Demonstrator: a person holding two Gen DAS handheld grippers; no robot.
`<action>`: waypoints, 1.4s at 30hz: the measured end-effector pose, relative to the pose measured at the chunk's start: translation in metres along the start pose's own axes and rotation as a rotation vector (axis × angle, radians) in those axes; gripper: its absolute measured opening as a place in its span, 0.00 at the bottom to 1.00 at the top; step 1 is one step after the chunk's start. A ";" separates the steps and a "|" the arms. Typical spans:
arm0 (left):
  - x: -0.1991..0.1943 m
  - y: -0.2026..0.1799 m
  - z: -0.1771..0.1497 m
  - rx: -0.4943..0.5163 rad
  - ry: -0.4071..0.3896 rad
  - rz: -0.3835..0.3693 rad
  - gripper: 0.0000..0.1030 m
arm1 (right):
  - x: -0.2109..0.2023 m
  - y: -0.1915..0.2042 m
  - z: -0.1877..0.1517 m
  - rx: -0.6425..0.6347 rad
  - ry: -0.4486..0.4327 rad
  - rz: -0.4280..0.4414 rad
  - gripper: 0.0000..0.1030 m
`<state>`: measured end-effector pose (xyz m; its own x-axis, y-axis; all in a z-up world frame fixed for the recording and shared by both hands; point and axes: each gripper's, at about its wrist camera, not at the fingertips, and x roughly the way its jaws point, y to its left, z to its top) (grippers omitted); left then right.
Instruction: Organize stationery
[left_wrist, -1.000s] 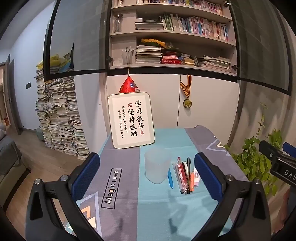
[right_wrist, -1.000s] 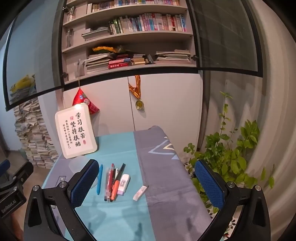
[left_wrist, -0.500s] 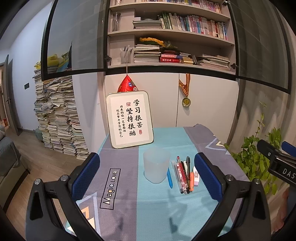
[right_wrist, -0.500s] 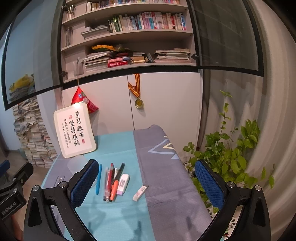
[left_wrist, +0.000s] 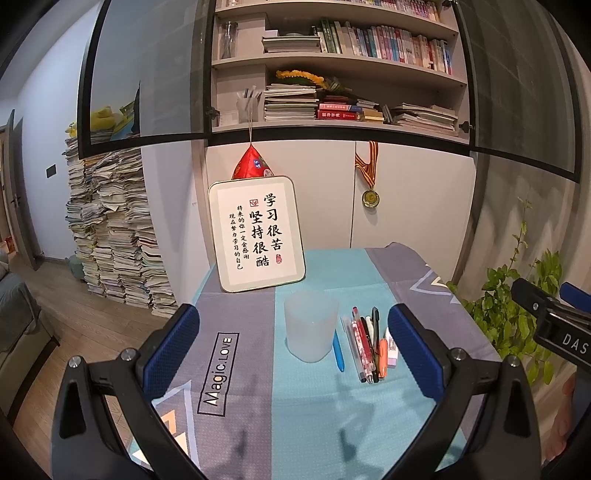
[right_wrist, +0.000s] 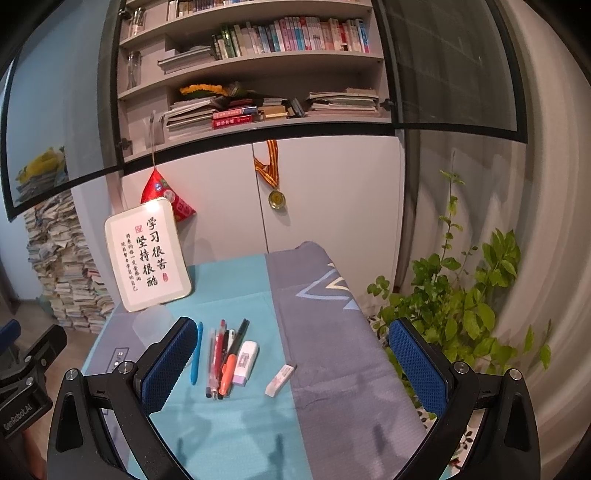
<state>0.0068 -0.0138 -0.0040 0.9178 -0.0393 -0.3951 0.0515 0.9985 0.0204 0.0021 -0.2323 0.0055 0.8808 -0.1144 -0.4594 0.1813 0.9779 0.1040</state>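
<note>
Frosted plastic cup upright beside slim pens; cloth woven.

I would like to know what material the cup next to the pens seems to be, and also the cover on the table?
The cup looks like frosted, translucent plastic: milky white, matte, and the cloth shows faintly through its wall. The table cover seems to be woven fabric, matte, with a fine grid texture, soft folds at the far corner and a printed pattern and lettering. Neither can be confirmed by look alone.
</note>
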 end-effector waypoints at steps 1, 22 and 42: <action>0.000 0.000 0.000 0.001 -0.001 0.000 0.99 | 0.000 0.000 0.000 0.001 0.000 0.000 1.00; 0.007 -0.002 -0.007 0.003 0.014 -0.004 0.99 | 0.011 0.000 -0.007 0.010 0.038 0.001 1.00; 0.065 0.000 -0.028 0.012 0.186 -0.032 0.78 | 0.058 0.003 -0.015 0.000 0.150 -0.002 1.00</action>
<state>0.0553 -0.0151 -0.0556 0.8273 -0.0618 -0.5583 0.0848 0.9963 0.0153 0.0470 -0.2335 -0.0336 0.8050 -0.0888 -0.5866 0.1829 0.9777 0.1030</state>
